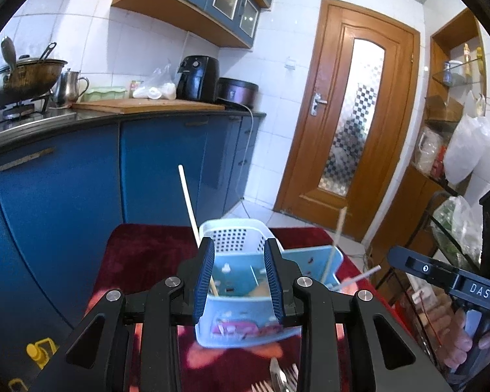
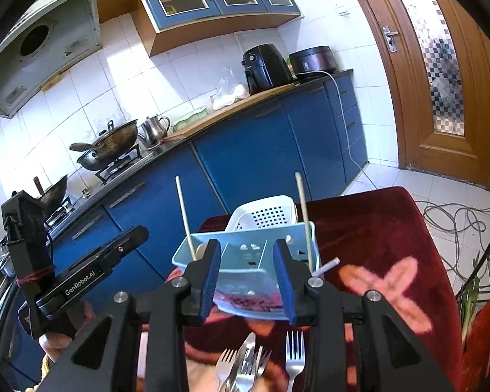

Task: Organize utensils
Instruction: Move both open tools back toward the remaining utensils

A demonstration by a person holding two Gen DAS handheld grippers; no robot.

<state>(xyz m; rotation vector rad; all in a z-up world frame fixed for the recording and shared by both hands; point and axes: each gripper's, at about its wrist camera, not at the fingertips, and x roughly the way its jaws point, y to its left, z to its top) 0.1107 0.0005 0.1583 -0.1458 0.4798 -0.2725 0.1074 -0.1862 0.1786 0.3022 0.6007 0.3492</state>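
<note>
Through my left gripper (image 1: 240, 281) I look down at a light blue utensil caddy (image 1: 241, 323) that sits low in the centre of the frame, on a dark red cloth (image 1: 140, 254) with pink flowers. My left jaws stand partly open with nothing pressed between them — the caddy shows in the gap but lies beyond the blue pads. A pale chopstick (image 1: 188, 204) leans up and to the left out of the caddy, and another chopstick (image 1: 334, 248) stands at its right side. A white perforated basket (image 1: 232, 233) sits just behind the caddy. My right gripper (image 2: 248, 277) is likewise partly open and holds nothing, framing the same caddy in the middle of its view. At the bottom of the right wrist view lie the loose utensils — a single fork (image 2: 294, 356) and, just left of it, a cluster of forks and a knife (image 2: 241, 362). My other hand (image 2: 54, 343) grips the left tool at lower left there.
</note>
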